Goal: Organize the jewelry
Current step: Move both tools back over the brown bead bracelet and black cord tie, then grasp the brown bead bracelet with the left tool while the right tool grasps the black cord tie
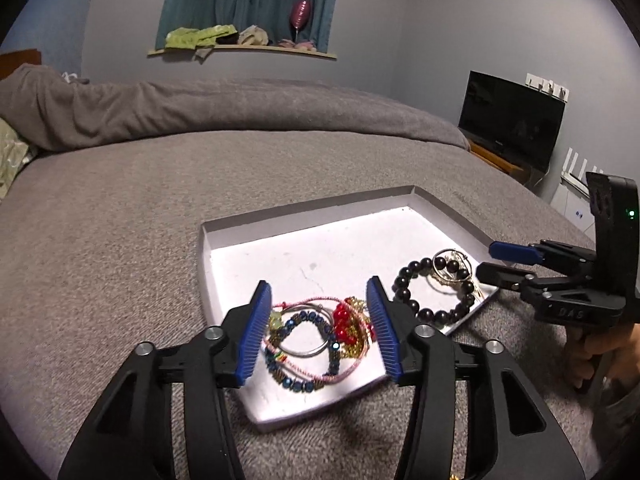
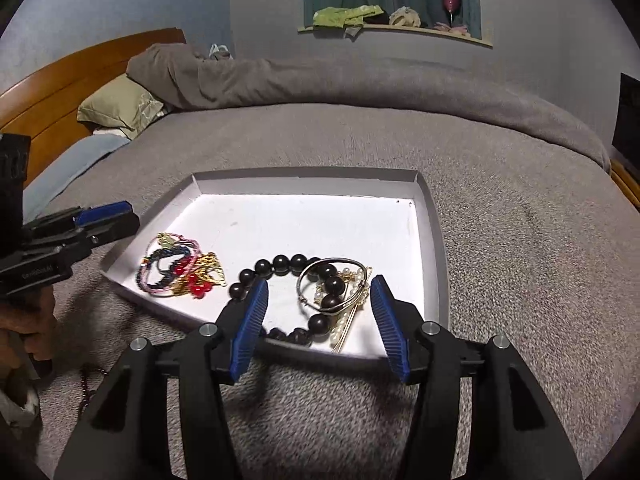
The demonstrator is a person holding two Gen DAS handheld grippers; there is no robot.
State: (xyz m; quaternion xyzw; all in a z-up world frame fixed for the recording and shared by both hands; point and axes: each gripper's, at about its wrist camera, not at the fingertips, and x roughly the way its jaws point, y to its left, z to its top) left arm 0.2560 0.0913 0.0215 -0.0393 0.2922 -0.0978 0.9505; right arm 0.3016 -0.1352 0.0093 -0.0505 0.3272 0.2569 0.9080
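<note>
Jewelry lies in two heaps inside a shallow white tray [image 2: 428, 216] that sits on the grey bed cover [image 2: 520, 264], and we take the tray as our landmark. At its near edge we hold the left gripper [image 1: 320, 320] with its blue pads spread apart; a tangle of thin bracelets [image 1: 316, 340] with red beads and gold chain lies on the tray floor between them, untouched by either pad. At the tray's near right corner our right gripper [image 2: 316, 320] also stands partly open and grips nothing; a black bead bracelet [image 2: 304, 292], a silver bangle [image 2: 332, 284] and a pearl strand [image 2: 348, 316] rest between and just beyond its pads. The far half of the tray is bare white. Beyond the tray a rolled grey blanket [image 2: 360, 80] crosses the bed, with a green pillow [image 2: 120, 108] and a wooden headboard [image 2: 72, 80] to its left. Farthest off, a curtained window ledge [image 2: 396, 32] holds bundled cloth.
</note>
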